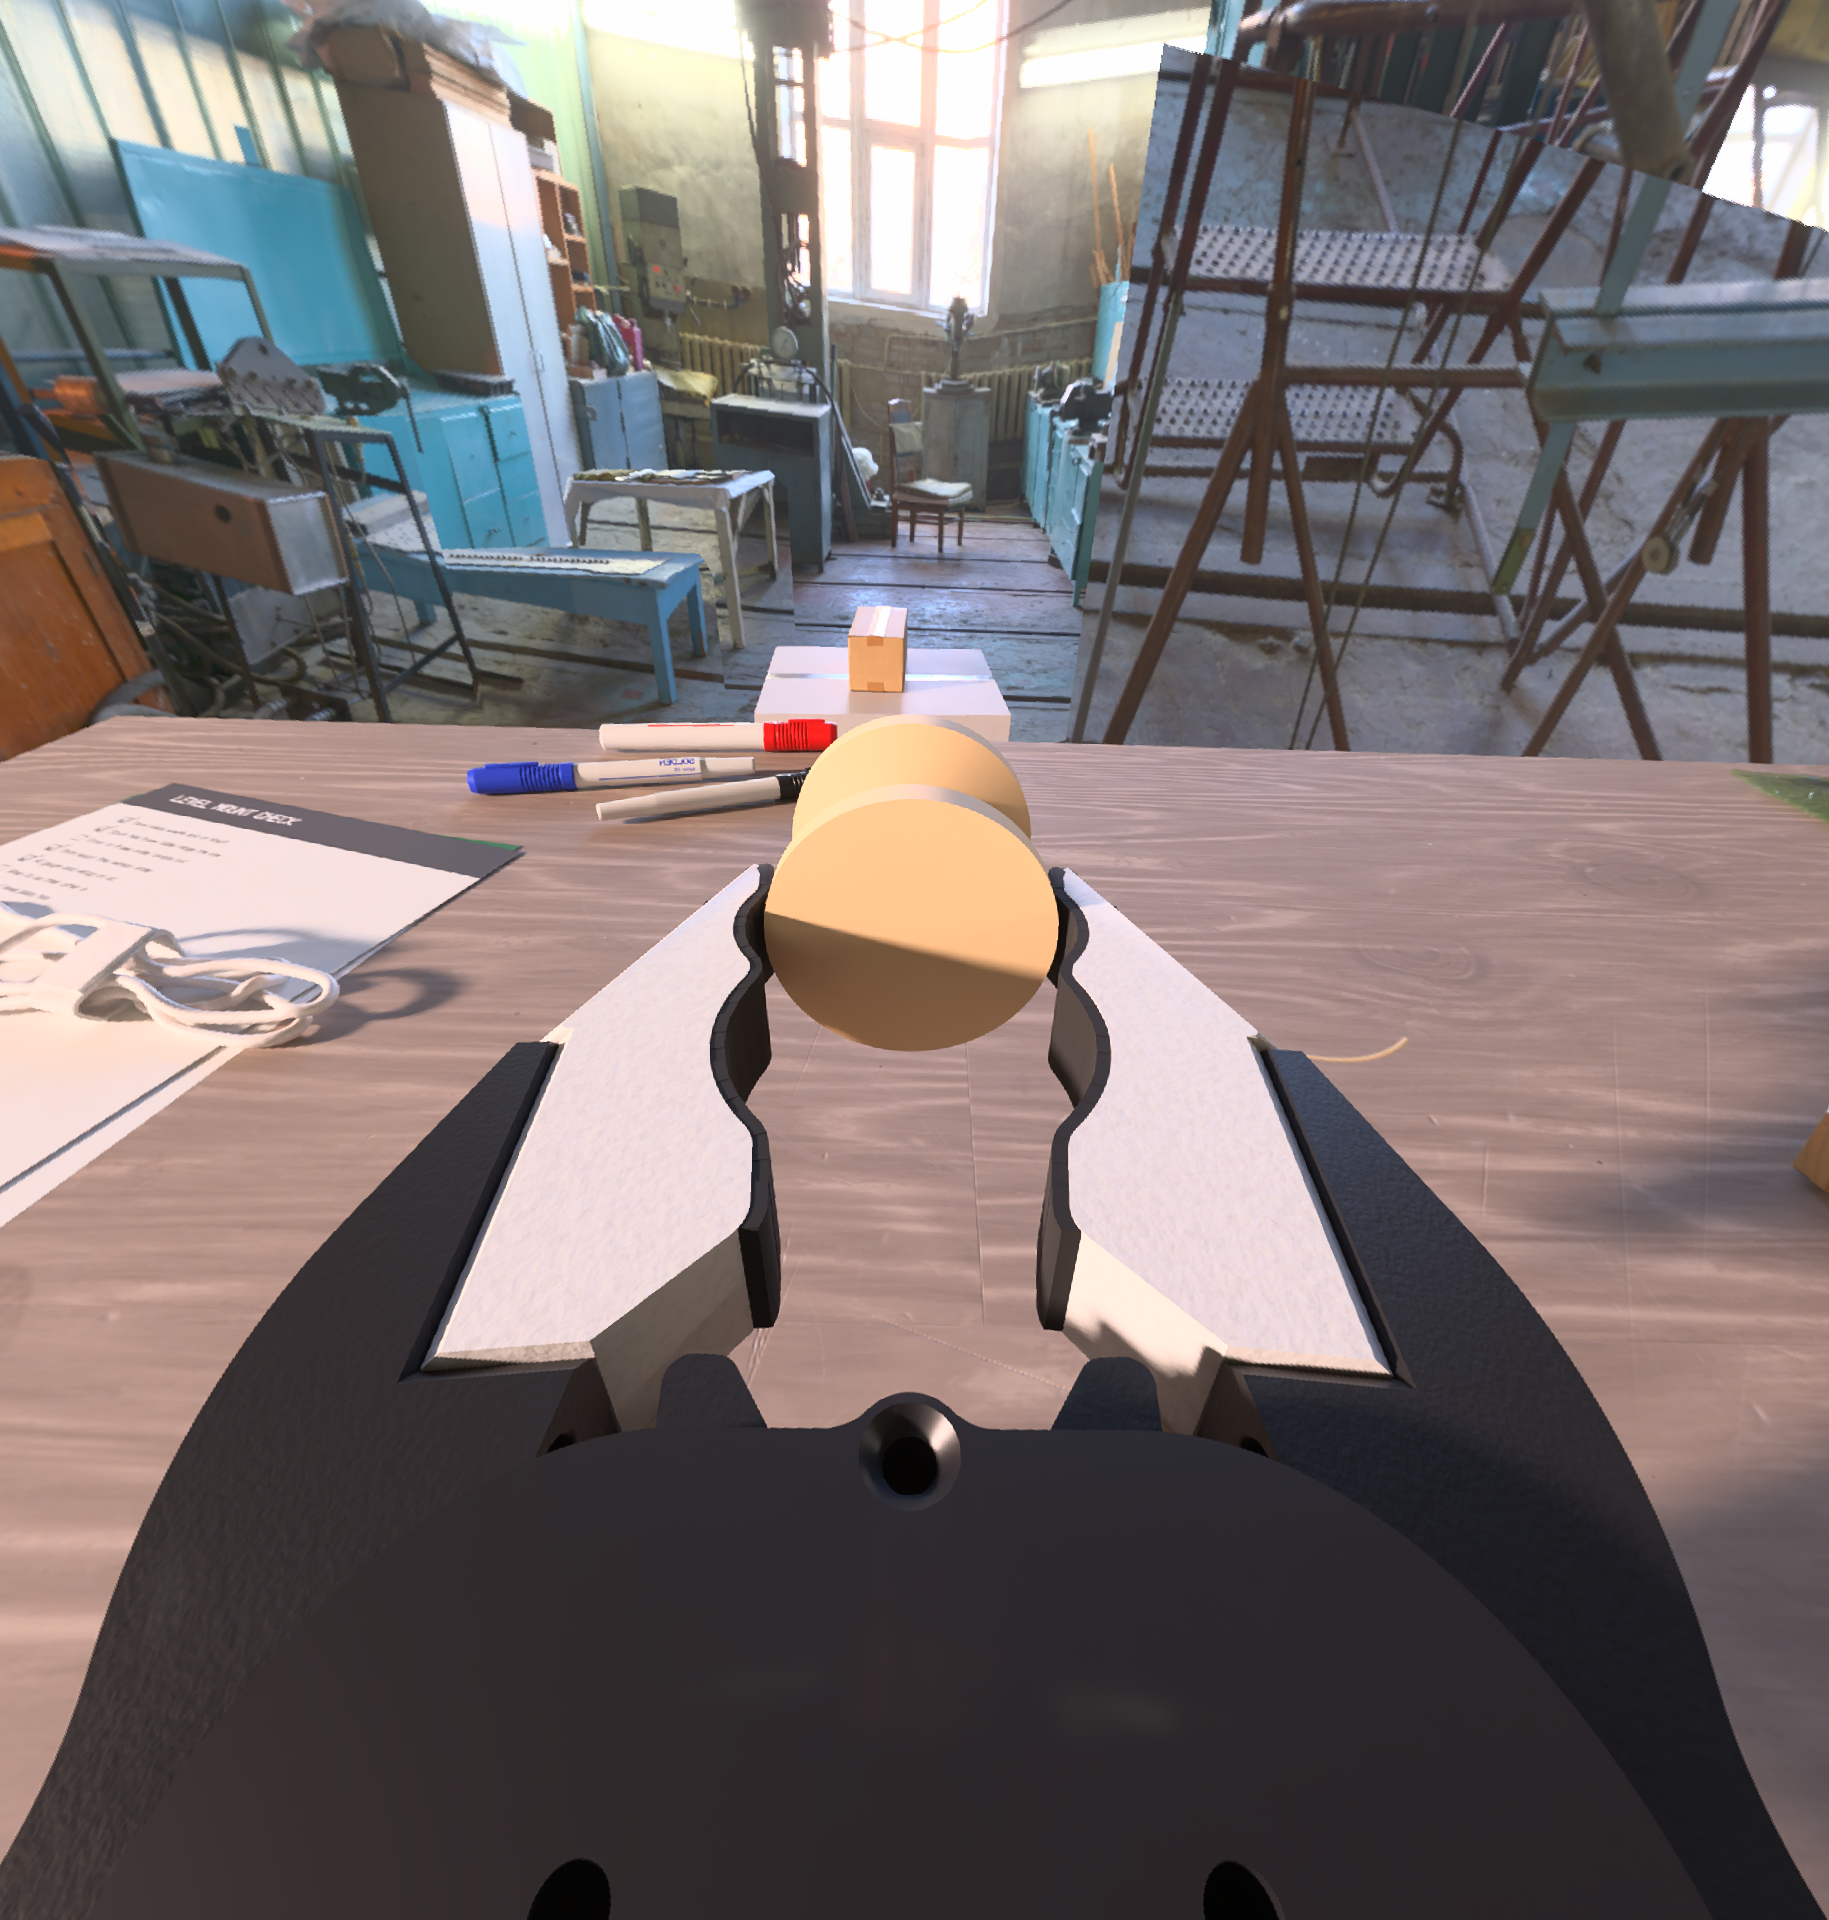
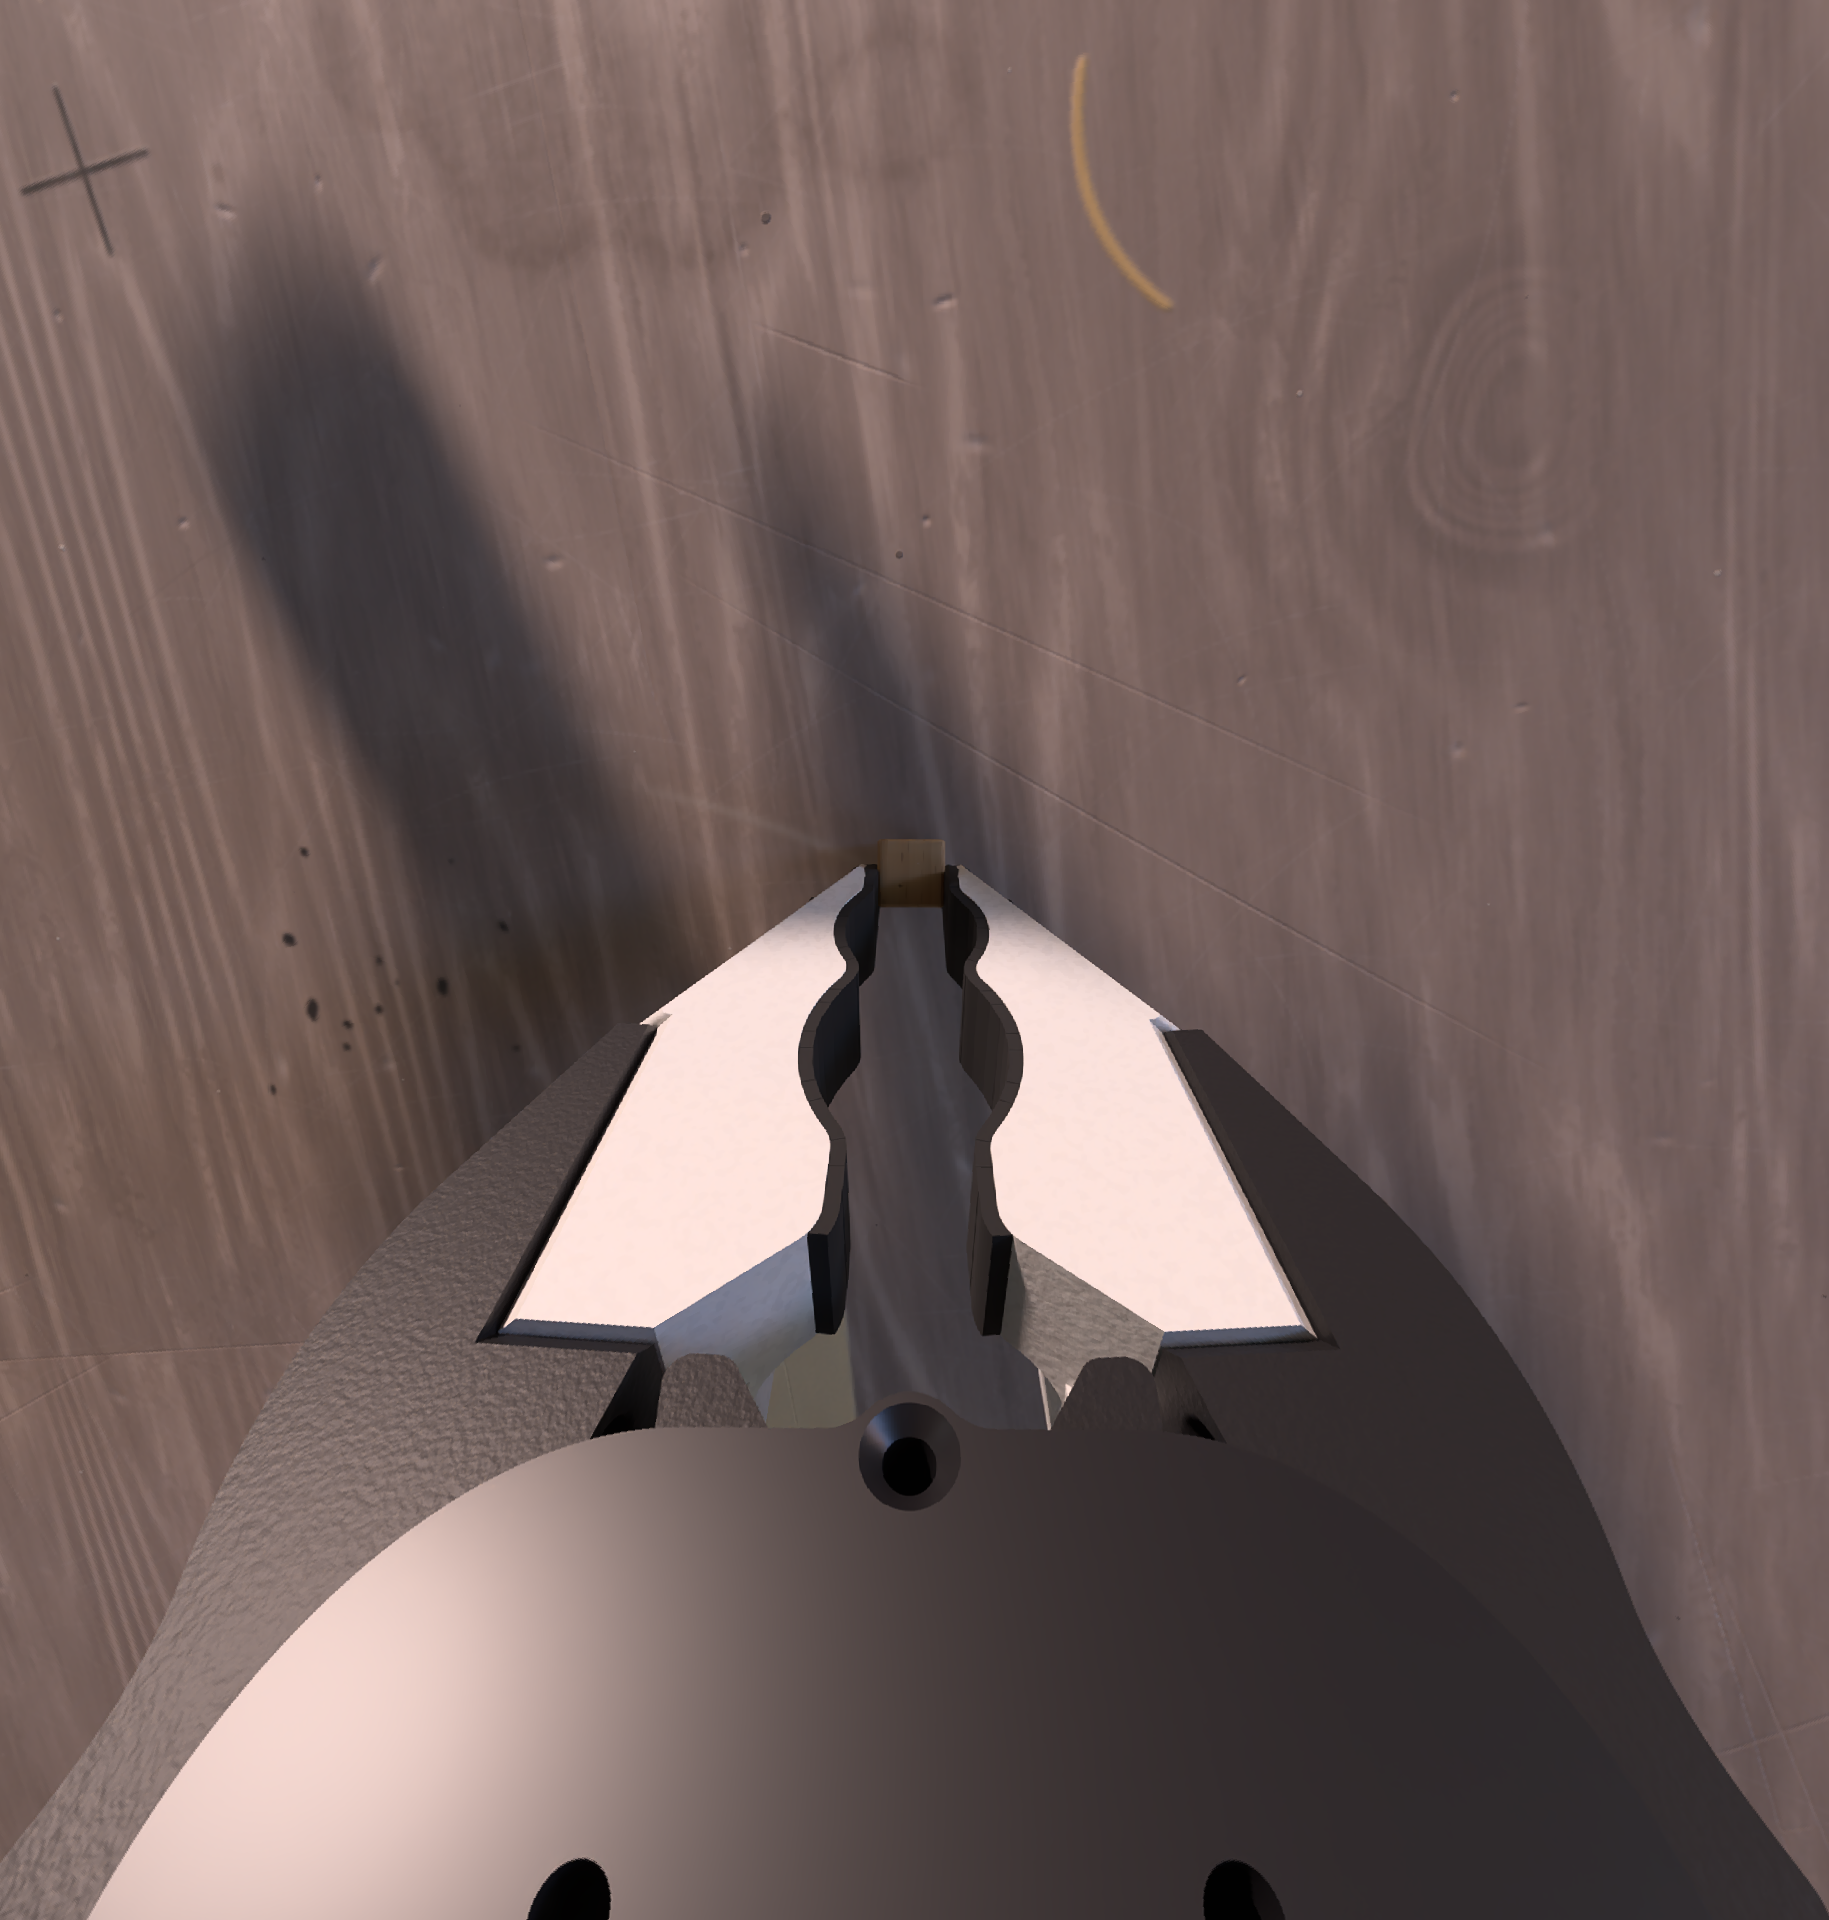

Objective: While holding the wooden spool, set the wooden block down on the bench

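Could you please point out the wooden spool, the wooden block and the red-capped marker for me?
Round tan wooden spool [image 1: 910, 956]: left wrist view, near flat end face.
Small light wooden block [image 2: 912, 871]: right wrist view, top face between fingertips.
White marker with red cap [image 1: 718, 737]: left wrist view, barrel.

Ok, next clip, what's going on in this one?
Two grippers are working over a wooden bench. The left gripper is shut on a wooden spool, held above the benchtop. The right gripper points down at the bench, its fingertips pinching a small wooden block; whether the block touches the surface can't be told. Markers, a printed sheet and a white cord lie on the bench near the spool.
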### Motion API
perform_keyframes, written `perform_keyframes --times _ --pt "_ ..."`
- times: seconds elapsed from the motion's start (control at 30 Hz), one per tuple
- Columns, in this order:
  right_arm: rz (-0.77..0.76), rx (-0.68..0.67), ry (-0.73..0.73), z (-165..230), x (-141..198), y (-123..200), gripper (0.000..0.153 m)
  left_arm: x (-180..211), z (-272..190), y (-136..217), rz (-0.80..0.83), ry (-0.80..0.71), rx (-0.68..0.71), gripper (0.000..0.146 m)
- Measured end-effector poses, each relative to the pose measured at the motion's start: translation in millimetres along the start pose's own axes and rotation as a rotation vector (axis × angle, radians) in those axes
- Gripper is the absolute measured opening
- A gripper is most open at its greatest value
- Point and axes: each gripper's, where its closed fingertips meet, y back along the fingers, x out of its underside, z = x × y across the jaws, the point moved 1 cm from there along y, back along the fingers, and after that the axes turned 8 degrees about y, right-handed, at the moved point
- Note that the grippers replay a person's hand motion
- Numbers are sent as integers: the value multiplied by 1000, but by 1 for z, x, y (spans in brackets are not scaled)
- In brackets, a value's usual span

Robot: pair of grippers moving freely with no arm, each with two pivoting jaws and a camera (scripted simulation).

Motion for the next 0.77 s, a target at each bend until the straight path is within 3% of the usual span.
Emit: perform_keyframes --times 0.27,0.5,0.7,0.77 --pt "-88 36 -2 -1 -10 16 26 3 2 -1 18 53 15 52" --pt "-225 189 -61 -10 -7 66 32 3 0 -2 23 74 32 52" --pt "-250 286 -134 -25 -6 74 36 0 -8 0 -12 45 70 52" --pt "-360 333 -207 -27 -12 89 37 -2 -11 1 -29 6 80 52"
